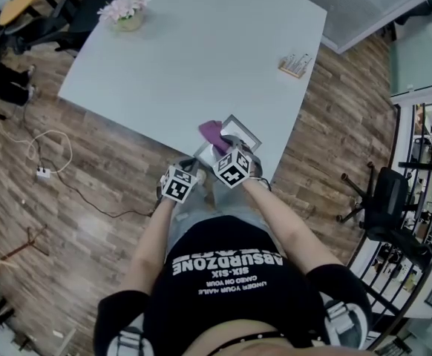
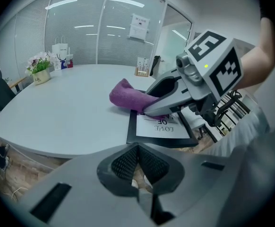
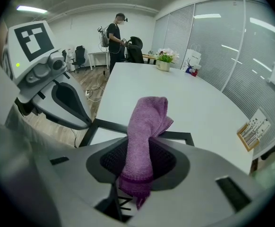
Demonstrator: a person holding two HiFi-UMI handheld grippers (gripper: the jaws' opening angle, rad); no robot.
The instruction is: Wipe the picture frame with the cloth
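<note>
At the near edge of the white table [image 1: 201, 50], towards its right corner, the picture frame [image 2: 161, 129] lies flat. The right gripper [image 3: 137, 162] has its jaws clamped tight on the purple cloth [image 3: 147, 126], which stands up between them and folds forward over the frame's far border. The left gripper [image 2: 137, 150] has its jaws closed together with nothing between them, held just short of the frame, off the table's near edge. Only the left gripper view shows the lettering on the frame's white print. The right gripper view alone shows a person [image 3: 114, 32] standing far off beyond the table. The head view shows a flower pot [image 1: 125, 10] at the far left and a small wooden stand [image 1: 294, 66] at the right edge
</note>
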